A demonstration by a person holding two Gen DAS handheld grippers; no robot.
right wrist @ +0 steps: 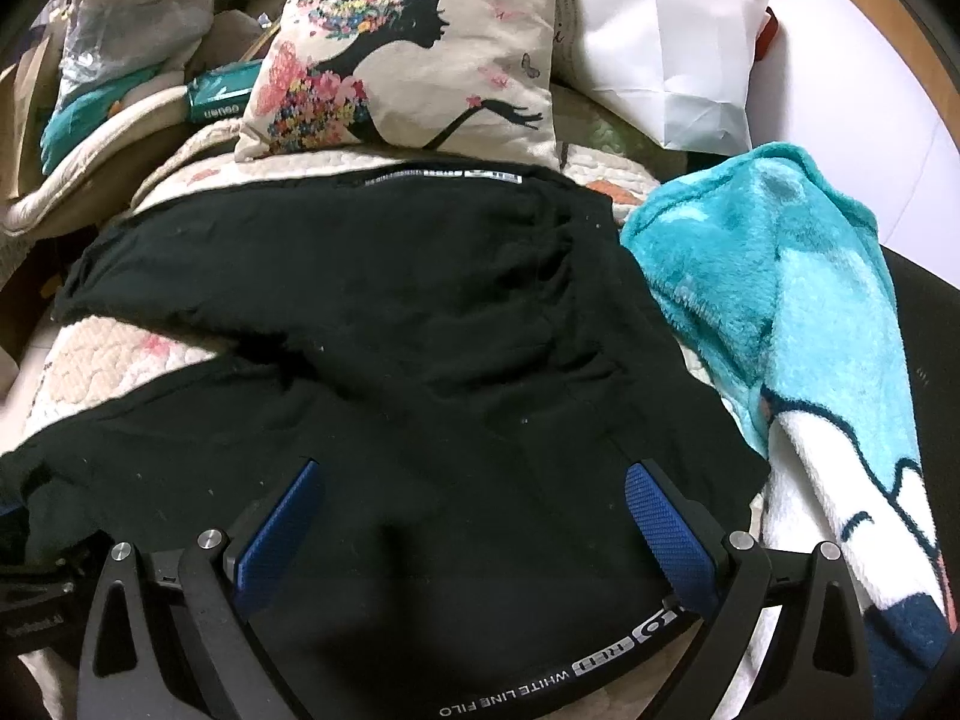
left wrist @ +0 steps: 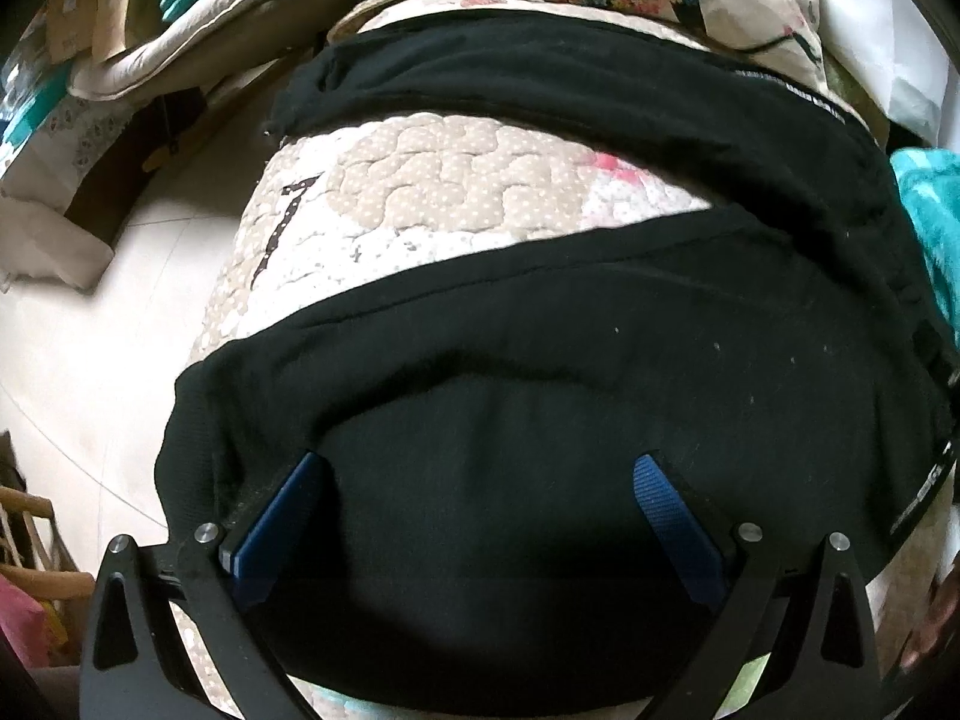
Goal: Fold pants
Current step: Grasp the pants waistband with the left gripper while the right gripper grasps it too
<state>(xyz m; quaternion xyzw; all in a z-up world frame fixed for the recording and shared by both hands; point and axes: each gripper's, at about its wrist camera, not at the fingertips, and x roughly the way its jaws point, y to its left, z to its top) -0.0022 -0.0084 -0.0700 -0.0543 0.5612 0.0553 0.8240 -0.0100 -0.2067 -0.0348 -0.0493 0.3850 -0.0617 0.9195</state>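
I have the black pants (right wrist: pixel 390 324) spread flat on the quilted cover (left wrist: pixel 432 192), legs running off to the left and waistband at the right beside the teal blanket (right wrist: pixel 780 276). Both tools hover low over the near leg: the left gripper (left wrist: pixel 480 480) near its cuff, the right gripper (right wrist: pixel 474 483) near the printed side stripe (right wrist: pixel 564 675) — each with fingers spread wide, gripping nothing. To fold cleanly I'd pinch the near edge at both ends together and carry it evenly onto the far leg. Containers: only a white bag (right wrist: pixel 672 54) behind the cushion (right wrist: pixel 408 54) — contents hidden.
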